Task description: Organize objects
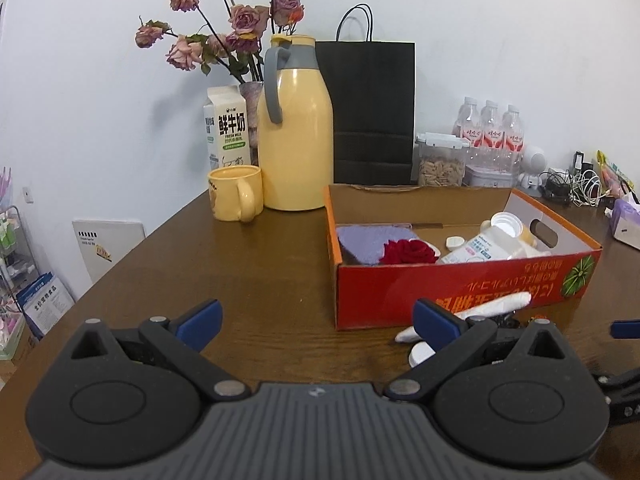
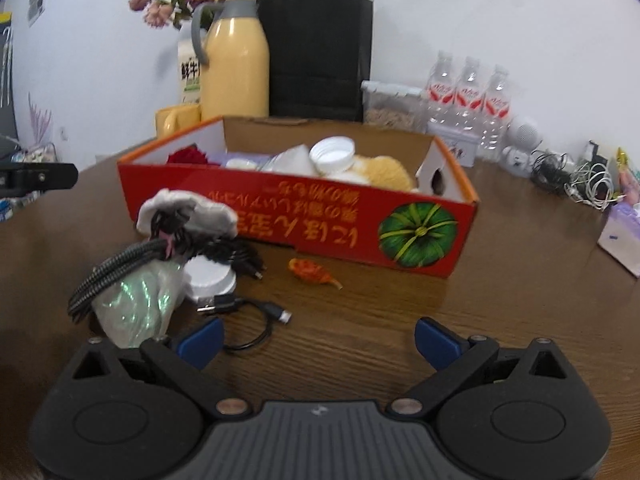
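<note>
A: Status of the left gripper [image 1: 318,320]?

B: Jaws spread wide, nothing between them. Only bare brown table [image 1: 256,280] lies in the gap. A white cloth bundle [image 1: 494,306] and a white round lid [image 1: 420,353] sit just past its right fingertip, touching the front wall of the red cardboard box [image 1: 460,284].

A: And the right gripper [image 2: 318,340]?

B: Also wide open and empty. Ahead of its left fingertip lies the loose pile: a braided cable [image 2: 108,276], a crinkly translucent bag [image 2: 136,304], a thin black USB cable [image 2: 248,320]. Further ahead, between the fingers and the box, lies a small orange fish-shaped piece [image 2: 314,271], apart from everything else.

A: Contents of the box?

B: A lilac knitted cloth [image 1: 372,242], a red fabric rose [image 1: 408,252], a white plastic bottle [image 1: 486,246] lying on its side, something yellow and fluffy [image 2: 390,170].

A: Recommended procedure?

B: My reading: the loose items in front still need boxing. Take one item per grasp. The orange piece is small, low and rigid-looking; centre it between the pads and close low against the wood. The USB cable is slack; pinch the loop, not the plug, or it will trail. The bag is soft and slippery; grip deep.
</note>
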{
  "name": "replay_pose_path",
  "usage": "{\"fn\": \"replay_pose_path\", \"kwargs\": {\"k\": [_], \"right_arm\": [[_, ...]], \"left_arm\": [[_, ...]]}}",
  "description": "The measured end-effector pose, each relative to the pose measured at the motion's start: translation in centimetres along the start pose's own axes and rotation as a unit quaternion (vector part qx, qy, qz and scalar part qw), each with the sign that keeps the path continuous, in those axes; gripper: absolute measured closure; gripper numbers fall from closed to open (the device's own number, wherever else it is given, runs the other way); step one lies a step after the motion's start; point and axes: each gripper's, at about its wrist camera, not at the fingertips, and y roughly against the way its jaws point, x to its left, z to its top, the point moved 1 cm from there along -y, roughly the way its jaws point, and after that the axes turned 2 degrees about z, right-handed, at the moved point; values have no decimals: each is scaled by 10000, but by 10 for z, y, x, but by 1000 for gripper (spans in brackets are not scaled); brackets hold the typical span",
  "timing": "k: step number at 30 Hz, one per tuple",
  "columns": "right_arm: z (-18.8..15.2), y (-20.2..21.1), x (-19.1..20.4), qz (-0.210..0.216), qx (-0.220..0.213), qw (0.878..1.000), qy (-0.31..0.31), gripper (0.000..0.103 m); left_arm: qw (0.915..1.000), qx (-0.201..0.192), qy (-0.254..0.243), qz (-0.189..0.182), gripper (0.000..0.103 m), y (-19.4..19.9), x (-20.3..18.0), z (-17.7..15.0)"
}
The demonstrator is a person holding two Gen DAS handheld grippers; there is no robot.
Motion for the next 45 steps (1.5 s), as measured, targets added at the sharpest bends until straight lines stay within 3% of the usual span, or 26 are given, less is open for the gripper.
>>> {"fn": "replay_pose_path", "kwargs": {"k": [8, 13, 19, 21, 23, 33, 39, 45], "right_arm": [[10, -22, 1, 328, 282, 9991, 30, 27], [13, -28, -3, 662, 286, 9972, 186, 31], [14, -26, 3, 953, 181, 9944, 425, 59], [14, -25, 6, 1007, 143, 9937, 480, 78], [13, -24, 6, 1038, 113, 9933, 505, 87], [7, -17, 7, 875, -82, 9944, 591, 94], [5, -8, 3, 792, -304, 9952, 495, 96], [4, 2, -11, 564, -624, 9963, 164, 98]], "left_arm": [[10000, 6, 52, 2, 0, 2, 11, -4], [10000, 35, 69, 51, 0, 2, 15, -4], [9999, 94, 96, 89, 0, 0, 16, -6], [9999, 100, 80, 83, 0, 0, 15, -6], [9999, 103, 66, 73, 0, 0, 14, -6], [9998, 183, 25, 34, 0, -4, 6, -6], [9996, 232, -4, -186, 0, -7, -7, -1], [9978, 299, -398, -428, 0, -19, -36, 3]]}}
